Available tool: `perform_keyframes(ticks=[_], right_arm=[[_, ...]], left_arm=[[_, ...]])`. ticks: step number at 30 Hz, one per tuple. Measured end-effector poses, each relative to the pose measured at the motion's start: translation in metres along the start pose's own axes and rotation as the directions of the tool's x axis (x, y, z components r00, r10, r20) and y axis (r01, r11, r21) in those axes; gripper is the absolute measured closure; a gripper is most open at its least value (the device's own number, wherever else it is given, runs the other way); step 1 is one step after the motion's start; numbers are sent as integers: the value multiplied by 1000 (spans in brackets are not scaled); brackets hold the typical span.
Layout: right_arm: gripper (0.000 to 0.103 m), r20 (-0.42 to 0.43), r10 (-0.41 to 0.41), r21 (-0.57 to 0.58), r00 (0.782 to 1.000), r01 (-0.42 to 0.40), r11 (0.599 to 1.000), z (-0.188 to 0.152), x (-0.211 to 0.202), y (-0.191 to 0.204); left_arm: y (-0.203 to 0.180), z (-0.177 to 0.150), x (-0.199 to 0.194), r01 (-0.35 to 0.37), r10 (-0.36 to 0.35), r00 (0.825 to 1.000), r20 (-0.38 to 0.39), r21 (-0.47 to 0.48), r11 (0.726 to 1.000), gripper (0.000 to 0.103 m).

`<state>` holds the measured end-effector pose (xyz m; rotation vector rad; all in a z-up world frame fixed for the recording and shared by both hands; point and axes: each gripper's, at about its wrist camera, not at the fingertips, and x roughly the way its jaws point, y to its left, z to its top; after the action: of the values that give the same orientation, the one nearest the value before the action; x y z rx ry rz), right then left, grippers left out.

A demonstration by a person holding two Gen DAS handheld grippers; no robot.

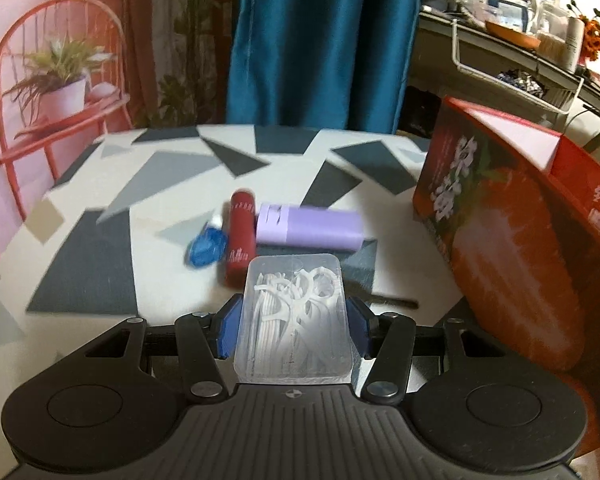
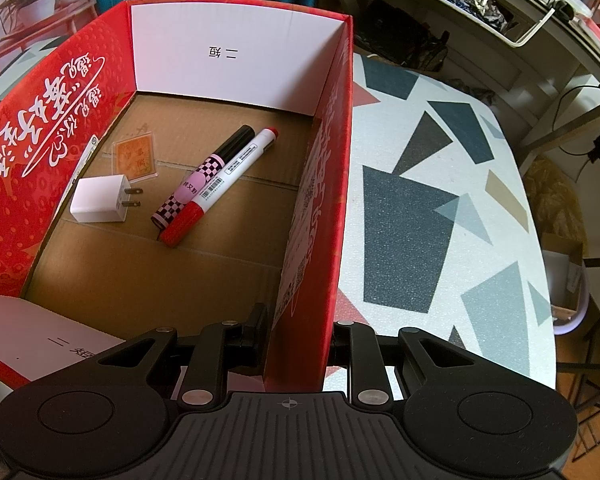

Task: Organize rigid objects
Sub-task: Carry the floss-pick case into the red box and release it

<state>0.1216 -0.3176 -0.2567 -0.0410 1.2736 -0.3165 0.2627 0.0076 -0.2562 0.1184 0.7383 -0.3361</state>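
My left gripper (image 1: pixel 294 328) is shut on a clear plastic box of white floss picks (image 1: pixel 296 316), held above the table. Beyond it on the table lie a red tube (image 1: pixel 241 236), a lilac case (image 1: pixel 310 227) and a small blue object (image 1: pixel 206 247). The red cardboard box (image 1: pixel 520 248) stands to the right. My right gripper (image 2: pixel 300 344) is shut on the box's right wall (image 2: pixel 316 216). Inside the box lie a white charger plug (image 2: pixel 100 199), an orange card (image 2: pixel 134 158), a checkered marker (image 2: pixel 204 176) and a red-capped marker (image 2: pixel 224 186).
The table (image 2: pixel 440 208) has a white top with grey shapes. A thin dark stick (image 1: pixel 392 302) lies by the box. A red chair with a potted plant (image 1: pixel 60 84) stands far left. A blue curtain (image 1: pixel 320 40) and a cluttered shelf (image 1: pixel 540 52) are behind.
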Motion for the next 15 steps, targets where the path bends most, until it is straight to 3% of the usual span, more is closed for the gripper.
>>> perform_keyframes(ticks=[6, 15], right_arm=[[81, -1, 0, 1, 1000, 0, 1000, 0, 0, 0], [81, -1, 0, 0, 1000, 0, 1000, 0, 0, 0]], left_arm=[[-18, 38, -16, 47, -54, 997, 62, 115, 992, 46], [-71, 87, -28, 153, -195, 970, 145, 258, 954, 46]])
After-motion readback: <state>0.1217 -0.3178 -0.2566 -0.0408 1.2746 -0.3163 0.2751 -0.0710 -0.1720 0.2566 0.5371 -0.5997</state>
